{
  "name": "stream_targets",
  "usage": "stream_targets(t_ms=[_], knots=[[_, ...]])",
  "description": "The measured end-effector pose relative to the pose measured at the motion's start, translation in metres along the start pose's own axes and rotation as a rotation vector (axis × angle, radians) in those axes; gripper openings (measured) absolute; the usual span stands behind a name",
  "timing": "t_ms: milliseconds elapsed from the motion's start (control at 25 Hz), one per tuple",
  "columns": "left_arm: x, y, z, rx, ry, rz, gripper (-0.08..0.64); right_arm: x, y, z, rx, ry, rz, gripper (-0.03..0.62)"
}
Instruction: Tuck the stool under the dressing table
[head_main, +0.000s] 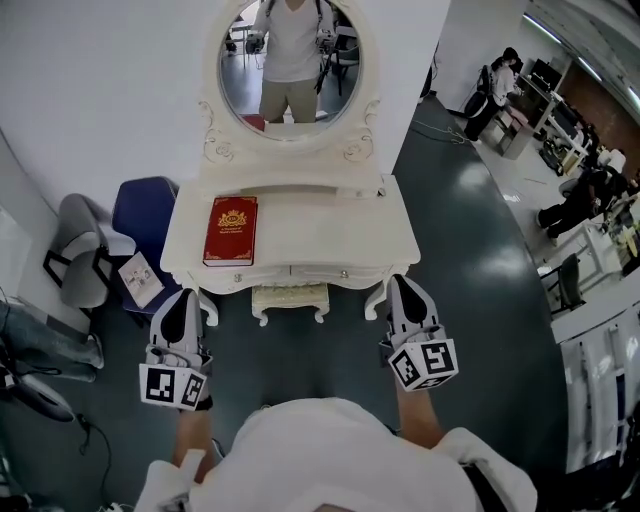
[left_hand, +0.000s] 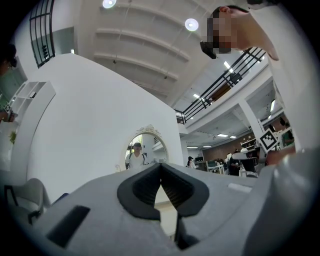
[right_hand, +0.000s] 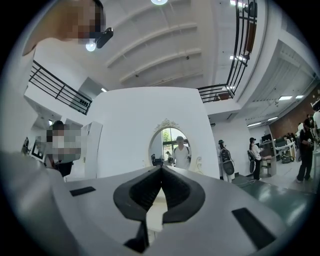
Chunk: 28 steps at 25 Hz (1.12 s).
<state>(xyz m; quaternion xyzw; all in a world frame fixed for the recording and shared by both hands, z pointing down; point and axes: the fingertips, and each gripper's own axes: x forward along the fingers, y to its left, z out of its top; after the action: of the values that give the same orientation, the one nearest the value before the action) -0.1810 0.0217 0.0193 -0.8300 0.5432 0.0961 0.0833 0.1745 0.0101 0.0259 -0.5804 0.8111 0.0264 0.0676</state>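
Stool sits tucked under the dressing table, between the closed, empty left claw and right claw, touching neither

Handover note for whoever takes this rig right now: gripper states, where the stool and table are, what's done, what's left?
Left gripper: shut, empty, held in front of the table's left front leg.
Right gripper: shut, empty, in front of the right front leg.
Stool: under the dressing table, centred between its legs, only its front edge showing.
Done: stool looks tucked in.
Left: probably nothing; perhaps check it sits fully in.
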Motion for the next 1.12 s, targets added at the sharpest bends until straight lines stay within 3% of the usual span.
stream_targets(t_ms=[360,1120], knots=[[0.007,-0.004,-0.011,-0.036,0.011,-0.019,0.015,-0.007,-0.006,-0.013,0.020,0.031,-0.035,0.002],[0.005,-0.005,-0.020,-0.056,0.029,-0.019,0.015,0.007,0.011,-0.024,0.033,0.068,0.006,0.002]])
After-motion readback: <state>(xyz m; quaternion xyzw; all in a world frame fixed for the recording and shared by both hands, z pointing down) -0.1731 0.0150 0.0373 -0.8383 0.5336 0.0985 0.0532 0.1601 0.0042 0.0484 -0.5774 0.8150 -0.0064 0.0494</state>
